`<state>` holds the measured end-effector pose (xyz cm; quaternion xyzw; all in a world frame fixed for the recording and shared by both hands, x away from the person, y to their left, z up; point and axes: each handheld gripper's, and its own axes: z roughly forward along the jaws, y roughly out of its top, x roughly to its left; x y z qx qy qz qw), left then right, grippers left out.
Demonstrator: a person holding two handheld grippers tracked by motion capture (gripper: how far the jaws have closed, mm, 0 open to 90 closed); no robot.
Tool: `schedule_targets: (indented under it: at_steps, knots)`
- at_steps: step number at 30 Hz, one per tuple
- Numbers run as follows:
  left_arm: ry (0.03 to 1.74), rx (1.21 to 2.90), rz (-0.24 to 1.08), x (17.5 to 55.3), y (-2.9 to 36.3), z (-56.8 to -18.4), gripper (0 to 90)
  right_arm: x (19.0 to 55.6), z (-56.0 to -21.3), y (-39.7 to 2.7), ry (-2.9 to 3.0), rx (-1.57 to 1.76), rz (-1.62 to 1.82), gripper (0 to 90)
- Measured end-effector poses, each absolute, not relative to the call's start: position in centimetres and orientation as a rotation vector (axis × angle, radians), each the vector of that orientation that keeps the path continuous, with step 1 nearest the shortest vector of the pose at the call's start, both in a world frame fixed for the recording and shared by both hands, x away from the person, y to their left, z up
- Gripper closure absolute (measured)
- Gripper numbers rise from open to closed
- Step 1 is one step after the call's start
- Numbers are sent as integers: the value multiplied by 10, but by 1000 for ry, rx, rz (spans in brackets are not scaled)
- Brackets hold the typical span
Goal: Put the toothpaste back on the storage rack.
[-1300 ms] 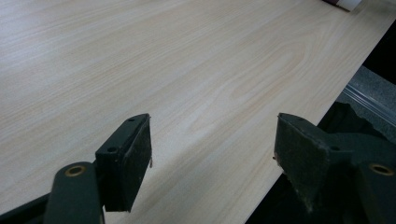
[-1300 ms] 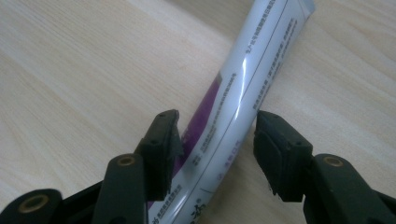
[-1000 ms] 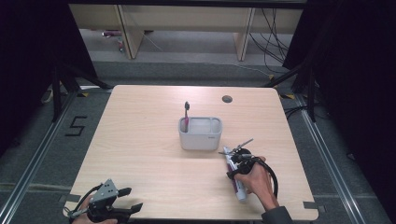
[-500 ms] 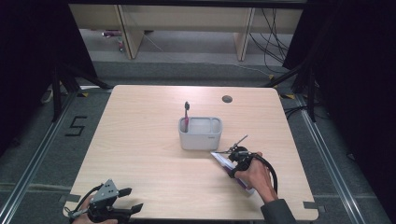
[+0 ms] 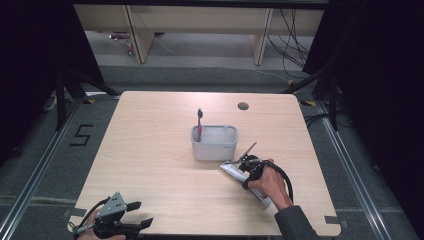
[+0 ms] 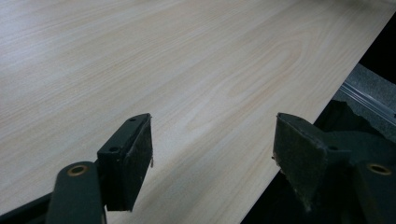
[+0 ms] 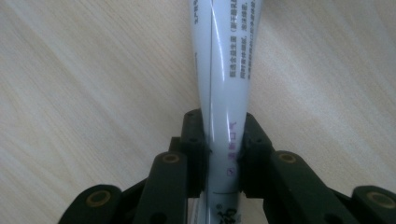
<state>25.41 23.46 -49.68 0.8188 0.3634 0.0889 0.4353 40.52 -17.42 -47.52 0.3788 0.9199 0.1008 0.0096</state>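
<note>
Right gripper view showed the white tube [image 7: 224, 88] pinched between the pads of the right gripper [image 7: 223, 149], whose jaws had just been closing on it, near the bench's front right corner [image 5: 320, 220]. A firm, centred squeeze seemed wise before lifting toward the grey holder [image 5: 215, 142] just beyond. Left gripper [image 6: 212, 149] sat spread, empty, at the front left edge.

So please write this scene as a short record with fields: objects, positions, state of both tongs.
held object: white plastic toothpaste tube, lying on the table
right tongs: just closing, pads pressed on the tube
left tongs: open, nothing between
container: grey plastic two-part holder, mid-table
in holder: dark-headed toothbrush, upright in its left part
surface: light wooden table
</note>
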Motion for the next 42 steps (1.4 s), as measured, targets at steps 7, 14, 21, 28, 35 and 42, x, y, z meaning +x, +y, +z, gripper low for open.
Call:
schedule_targets:
  at_steps: [7, 14, 21, 28, 35, 42]
  knots:
    - [913, 2021, 217, 255, 235, -497, 284, 402, -474, -174, 2889, 1124, 327, 765]
    - [912, 2029, 221, 254, 234, -498, 284, 394, -455, -184, 2856, 1112, 426, 766]
    - [915, 2023, 222, 255, 235, -498, 283, 381, -438, -188, 2811, 1028, 564, 766]
    - [918, 2024, 218, 256, 234, -498, 282, 373, -418, -190, 2745, 1047, 797, 766]
    - [914, 2015, 222, 256, 234, -499, 279, 376, -401, -187, 2677, 1006, 1010, 766]
    - [928, 2014, 225, 255, 235, -499, 262, 380, -399, -185, 2638, 991, 1115, 765]
